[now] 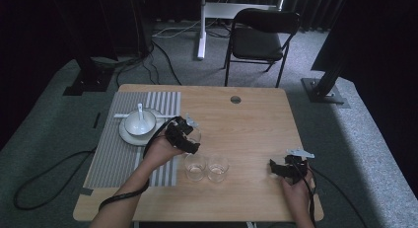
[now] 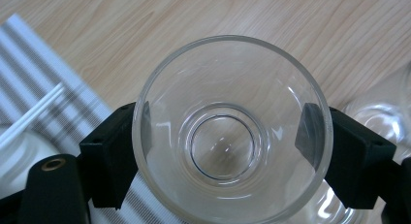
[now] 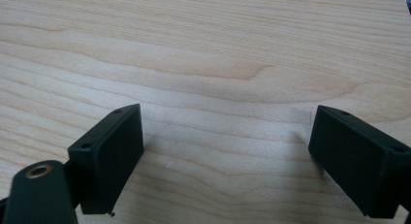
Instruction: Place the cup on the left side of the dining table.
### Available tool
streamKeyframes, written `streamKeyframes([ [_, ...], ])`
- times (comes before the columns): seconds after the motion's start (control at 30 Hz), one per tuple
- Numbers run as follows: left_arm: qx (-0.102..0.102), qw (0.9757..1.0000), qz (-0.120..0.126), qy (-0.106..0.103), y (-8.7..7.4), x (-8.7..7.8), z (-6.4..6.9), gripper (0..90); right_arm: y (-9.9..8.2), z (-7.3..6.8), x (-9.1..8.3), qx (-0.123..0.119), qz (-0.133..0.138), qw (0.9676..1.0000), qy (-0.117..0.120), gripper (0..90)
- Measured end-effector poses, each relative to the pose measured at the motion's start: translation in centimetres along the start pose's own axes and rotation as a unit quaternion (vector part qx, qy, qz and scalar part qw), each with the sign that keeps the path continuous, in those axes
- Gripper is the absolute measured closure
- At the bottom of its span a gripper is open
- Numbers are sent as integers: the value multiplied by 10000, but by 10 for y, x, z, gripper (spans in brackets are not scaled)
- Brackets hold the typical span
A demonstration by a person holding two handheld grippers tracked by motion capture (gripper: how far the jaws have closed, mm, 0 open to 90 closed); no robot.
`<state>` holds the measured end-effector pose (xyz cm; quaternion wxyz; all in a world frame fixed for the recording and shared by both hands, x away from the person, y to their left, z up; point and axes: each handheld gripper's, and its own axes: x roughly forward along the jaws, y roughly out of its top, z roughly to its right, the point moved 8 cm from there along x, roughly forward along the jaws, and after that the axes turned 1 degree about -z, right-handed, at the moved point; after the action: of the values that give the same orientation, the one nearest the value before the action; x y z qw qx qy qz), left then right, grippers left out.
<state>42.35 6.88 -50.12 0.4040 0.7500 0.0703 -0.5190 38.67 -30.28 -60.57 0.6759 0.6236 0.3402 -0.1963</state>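
- The left gripper [image 1: 190, 134] has its jaws clamped on the outside of a clear glass [image 2: 231, 129], one black pad on each side of the wall, as the left gripper view shows from above the open mouth.
- In the high view that glass sits beside the striped placemat [image 1: 111, 154], just beyond two more glasses [image 1: 195, 167] [image 1: 218, 168] that stand side by side near the middle of the table's [image 1: 256, 124] near half.
- A white bowl [image 1: 140, 122] with a spoon [image 1: 140, 111] rests on a plate [image 1: 129, 135] on the mat, toward the left edge.
- The right gripper [image 1: 281, 170] lies low near the right near corner, jaws spread wide over bare wood and holding nothing.
- The step in hand looks like carrying the gripped glass across the table; whether it is lifted or touching the wood cannot be told.
- The next move likely calls for a level carry to a free spot clear of the two glasses, a gentle set-down, then letting go.
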Motion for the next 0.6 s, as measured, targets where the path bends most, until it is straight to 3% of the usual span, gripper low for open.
streamKeyframes([
  [0.23, -264, 9996, 31, 113, -23, -12, -14, 188, 0, 0, 0, 18, -4, 10000, 3, 118],
  [0.6, -505, 9983, -33, 281, -60, -29, -35, 188, 0, 0, 0, 8, -5, 10000, 0, 118],
])
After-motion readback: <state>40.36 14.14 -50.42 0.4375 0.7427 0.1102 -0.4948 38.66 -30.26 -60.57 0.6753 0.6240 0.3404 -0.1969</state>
